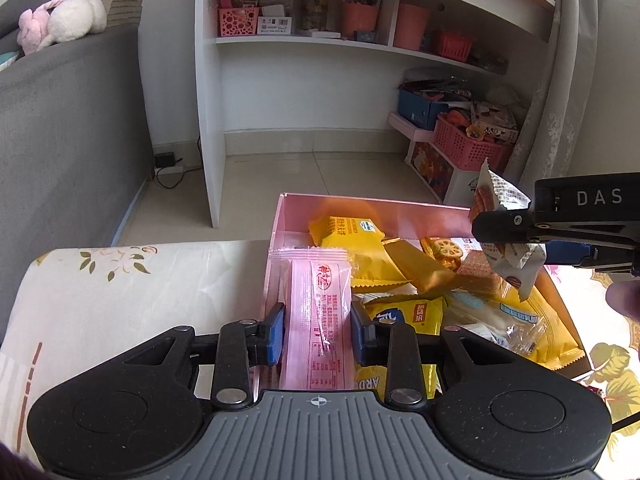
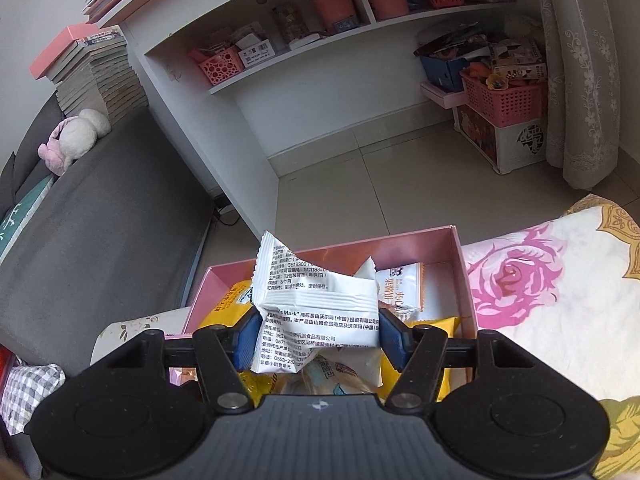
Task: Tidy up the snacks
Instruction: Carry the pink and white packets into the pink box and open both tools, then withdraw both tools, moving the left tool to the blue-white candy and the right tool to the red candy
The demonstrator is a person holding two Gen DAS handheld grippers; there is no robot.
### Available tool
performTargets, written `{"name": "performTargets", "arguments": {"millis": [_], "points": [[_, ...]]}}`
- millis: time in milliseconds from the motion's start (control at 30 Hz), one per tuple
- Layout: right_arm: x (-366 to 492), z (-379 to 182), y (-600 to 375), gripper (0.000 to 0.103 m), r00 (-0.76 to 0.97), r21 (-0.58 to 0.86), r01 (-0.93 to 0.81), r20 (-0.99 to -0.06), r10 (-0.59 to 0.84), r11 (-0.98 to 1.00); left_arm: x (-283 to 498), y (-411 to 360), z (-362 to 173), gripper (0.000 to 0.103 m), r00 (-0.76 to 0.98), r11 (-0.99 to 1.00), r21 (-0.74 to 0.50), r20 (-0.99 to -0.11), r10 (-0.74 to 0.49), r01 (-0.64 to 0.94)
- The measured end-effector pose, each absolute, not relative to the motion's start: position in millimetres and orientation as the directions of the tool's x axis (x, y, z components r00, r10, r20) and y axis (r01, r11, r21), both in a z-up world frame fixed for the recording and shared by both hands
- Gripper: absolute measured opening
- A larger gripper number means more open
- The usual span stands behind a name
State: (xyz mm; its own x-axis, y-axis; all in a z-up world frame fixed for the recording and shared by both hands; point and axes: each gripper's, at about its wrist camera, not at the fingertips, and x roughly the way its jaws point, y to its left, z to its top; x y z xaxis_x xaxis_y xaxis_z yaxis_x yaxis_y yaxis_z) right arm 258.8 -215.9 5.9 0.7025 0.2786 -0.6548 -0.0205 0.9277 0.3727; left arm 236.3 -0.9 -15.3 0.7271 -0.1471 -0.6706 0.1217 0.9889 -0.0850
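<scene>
Holding the pink packet [image 1: 316, 316] lengthwise, your left gripper [image 1: 318, 330] pinches it; the pink box [image 1: 280, 216] lies at 12 o'clock.

wrist views angled down, close, sharing pink box [image 1: 280, 216]

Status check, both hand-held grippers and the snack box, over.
Left hand-held gripper shut on pink packet. Right hand-held gripper shut on white packet, above pink box. Nothing blocking.
</scene>
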Motion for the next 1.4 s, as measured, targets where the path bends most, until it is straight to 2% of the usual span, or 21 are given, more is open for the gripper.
{"name": "performTargets", "arguments": {"millis": [133,200,233,267,300,367,433,633,1133,1400], "points": [[259,3,-211,0.057,0.712,0.352,-0.038,-0.647,0.272,0.935,237,2,-17,0.03,0.739,0.987,-0.105,-0.654,-0.163,0.125],[257,4,-212,0.063,0.72,0.354,-0.03,-0.641,0.266,0.935,235,5,-17,0.033,0.745,0.985,-0.109,-0.645,-0.171,0.132],[257,5,-213,0.072,0.723,0.355,-0.024,-0.639,0.262,0.935,234,5,-16,0.034,0.743,0.984,-0.114,-0.644,-0.18,0.14],[255,8,-214,0.077,0.727,0.354,-0.02,-0.637,0.257,0.935,234,6,-15,0.039,0.74,0.982,-0.12,-0.645,-0.19,0.148],[254,10,-215,0.077,0.729,0.351,-0.019,-0.636,0.253,0.936,232,7,-14,0.042,0.738,0.981,-0.122,-0.647,-0.194,0.151],[251,14,-216,0.078,0.732,0.342,-0.018,-0.635,0.245,0.94,229,6,-11,0.057,0.737,0.981,-0.122,-0.648,-0.194,0.15],[246,18,-217,0.08,0.736,0.337,-0.01,-0.635,0.235,0.942,224,6,-8,0.067,0.737,0.981,-0.124,-0.647,-0.195,0.15],[222,29,-216,0.085,0.724,0.34,-0.017,-0.645,0.246,0.94,198,7,1,0.08,0.735,0.98,-0.122,-0.648,-0.2,0.159],[141,47,-204,0.094,0.707,0.303,-0.123,-0.641,0.298,0.945,124,8,17,0.09,0.69,0.978,-0.102,-0.696,-0.2,0.18],[110,42,-207,0.096,0.712,0.23,-0.128,-0.656,0.251,0.965,91,2,22,0.097,0.671,0.975,-0.094,-0.712,-0.208,0.202]]}}
